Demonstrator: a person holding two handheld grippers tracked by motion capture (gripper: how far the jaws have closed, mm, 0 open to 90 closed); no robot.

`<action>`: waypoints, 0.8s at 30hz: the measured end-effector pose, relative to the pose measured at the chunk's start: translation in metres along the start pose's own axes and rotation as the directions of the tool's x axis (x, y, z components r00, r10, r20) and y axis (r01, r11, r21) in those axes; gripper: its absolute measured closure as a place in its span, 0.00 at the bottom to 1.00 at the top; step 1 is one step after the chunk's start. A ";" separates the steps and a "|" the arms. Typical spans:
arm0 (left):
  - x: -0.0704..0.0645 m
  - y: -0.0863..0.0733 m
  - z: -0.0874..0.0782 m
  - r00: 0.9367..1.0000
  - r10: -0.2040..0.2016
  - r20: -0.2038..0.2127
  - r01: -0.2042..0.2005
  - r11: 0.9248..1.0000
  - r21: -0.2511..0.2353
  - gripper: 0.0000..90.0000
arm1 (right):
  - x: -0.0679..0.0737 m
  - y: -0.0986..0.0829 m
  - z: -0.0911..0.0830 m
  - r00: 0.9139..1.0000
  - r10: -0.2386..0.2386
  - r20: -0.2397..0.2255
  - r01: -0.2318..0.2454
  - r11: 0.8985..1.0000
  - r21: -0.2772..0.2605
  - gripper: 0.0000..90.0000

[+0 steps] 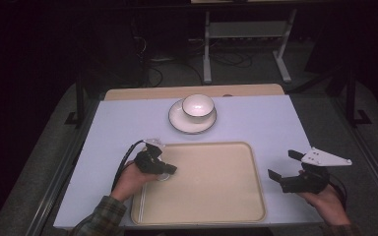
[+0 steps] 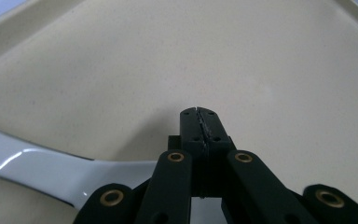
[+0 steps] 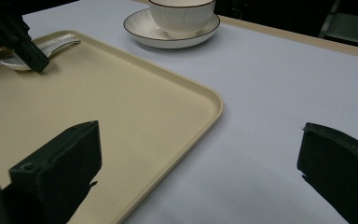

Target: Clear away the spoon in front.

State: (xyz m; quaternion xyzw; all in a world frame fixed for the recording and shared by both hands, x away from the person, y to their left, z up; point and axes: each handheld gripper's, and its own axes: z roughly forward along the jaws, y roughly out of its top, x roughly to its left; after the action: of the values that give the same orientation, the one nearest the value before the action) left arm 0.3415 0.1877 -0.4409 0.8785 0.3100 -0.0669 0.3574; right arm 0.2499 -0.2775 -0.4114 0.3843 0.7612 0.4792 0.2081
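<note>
Spoon (image 2: pixel 37 163) lies at the tray's (image 1: pixel 211 216) left edge, under the left gripper (image 1: pixel 170 169), whose jaws are closed just above it, seemingly on nothing. It's glossy and may skid if nudged. Right gripper (image 1: pixel 285 167) hovers over the surface, jaws wide apart.

Tray (image 1: pixel 216 196): matt beige plastic, smooth. Spoon (image 2: pixel 37 163): glossy white ceramic. Bowl (image 1: pixel 198 105), saucer (image 1: pixel 179 121): glazed white ceramic. Table cover (image 1: pixel 266 123): matt, smooth.
</note>
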 end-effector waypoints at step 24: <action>0.002 -0.017 -0.021 1.000 -0.021 -0.020 0.020 0.999 -0.031 1.00 | 0.001 0.001 0.001 1.000 -0.008 -0.003 0.008 1.000 0.004 0.00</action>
State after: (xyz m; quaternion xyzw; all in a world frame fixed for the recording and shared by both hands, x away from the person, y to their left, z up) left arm 0.3314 0.2123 -0.4359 0.8703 0.3236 -0.0566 0.3670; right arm 0.2502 -0.2756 -0.4113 0.3812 0.7638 0.4774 0.2082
